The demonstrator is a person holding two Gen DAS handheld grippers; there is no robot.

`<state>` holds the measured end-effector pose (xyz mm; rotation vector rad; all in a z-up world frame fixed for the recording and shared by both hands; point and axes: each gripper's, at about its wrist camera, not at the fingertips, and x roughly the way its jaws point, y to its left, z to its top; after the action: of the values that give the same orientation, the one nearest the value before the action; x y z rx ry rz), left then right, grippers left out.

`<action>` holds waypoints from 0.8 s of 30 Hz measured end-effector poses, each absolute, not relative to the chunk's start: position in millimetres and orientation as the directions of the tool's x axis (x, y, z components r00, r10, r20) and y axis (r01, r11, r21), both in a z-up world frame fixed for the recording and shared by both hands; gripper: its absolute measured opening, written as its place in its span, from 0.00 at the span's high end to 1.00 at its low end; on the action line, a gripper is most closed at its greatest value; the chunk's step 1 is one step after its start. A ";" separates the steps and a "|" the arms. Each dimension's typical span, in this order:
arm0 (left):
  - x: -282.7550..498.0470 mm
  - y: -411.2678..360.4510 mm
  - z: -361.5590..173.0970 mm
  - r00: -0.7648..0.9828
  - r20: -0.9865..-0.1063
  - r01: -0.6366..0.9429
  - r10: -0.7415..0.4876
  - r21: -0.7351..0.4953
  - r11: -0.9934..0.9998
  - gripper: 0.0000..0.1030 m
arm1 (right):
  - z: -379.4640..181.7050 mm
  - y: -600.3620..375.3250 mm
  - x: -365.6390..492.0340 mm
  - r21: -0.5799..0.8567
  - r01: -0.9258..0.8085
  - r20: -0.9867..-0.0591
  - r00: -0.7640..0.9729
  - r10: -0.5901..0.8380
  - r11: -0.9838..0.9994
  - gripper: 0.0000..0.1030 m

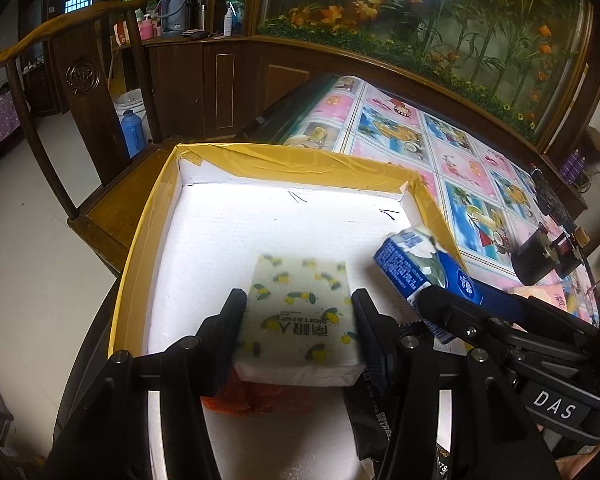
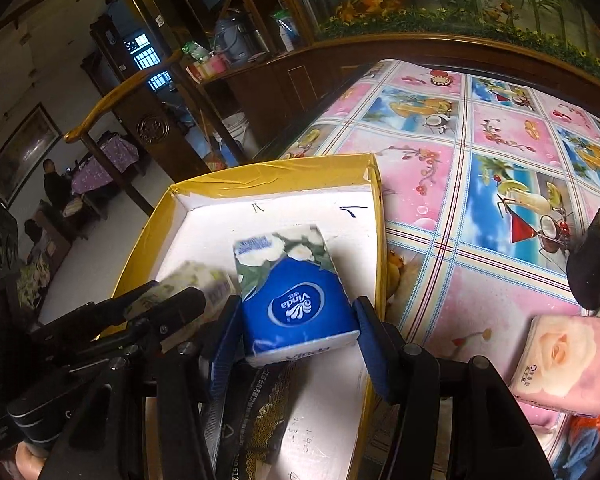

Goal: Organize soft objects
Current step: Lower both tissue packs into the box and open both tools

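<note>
We hold two tissue packs over white foam box with yellow-taped rim [image 1: 148, 216]. Left tool [image 1: 298, 312] clamps lemon-print white pack [image 1: 300, 312], long axis pointing ahead. Right tool [image 2: 296, 324] clamps blue Vinda pack [image 2: 296, 300], alongside, nearer right rim.

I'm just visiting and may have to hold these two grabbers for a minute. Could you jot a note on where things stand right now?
Left gripper: fingers shut on the lemon-print tissue pack, held over the white foam box.
Right gripper: fingers shut on the blue Vinda tissue pack, also above the box, at its right side.
Done: both packs picked up and brought over the box; an orange item and a dark packet seem to lie inside.
Left: set both down, then fetch the pink rose tissue pack from the table.
</note>
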<state>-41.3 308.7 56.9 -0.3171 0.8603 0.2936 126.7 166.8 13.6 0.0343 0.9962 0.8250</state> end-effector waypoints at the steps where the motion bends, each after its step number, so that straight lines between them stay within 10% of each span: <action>1: -41.1 309.0 56.9 0.617 -0.777 -0.378 0.124 -0.155 0.913 0.47 | 13.7 166.2 126.9 0.384 -0.597 -0.729 0.272 0.628 0.704 0.41; 24: -71.1 246.0 96.4 0.717 -0.695 -0.234 0.045 -0.179 0.956 0.29 | 53.2 47.4 87.9 0.486 -0.586 -0.587 0.332 0.739 0.649 0.33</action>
<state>-71.1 246.0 96.4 -0.2633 0.7573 0.1562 87.9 47.4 53.2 0.2001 0.8738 0.8726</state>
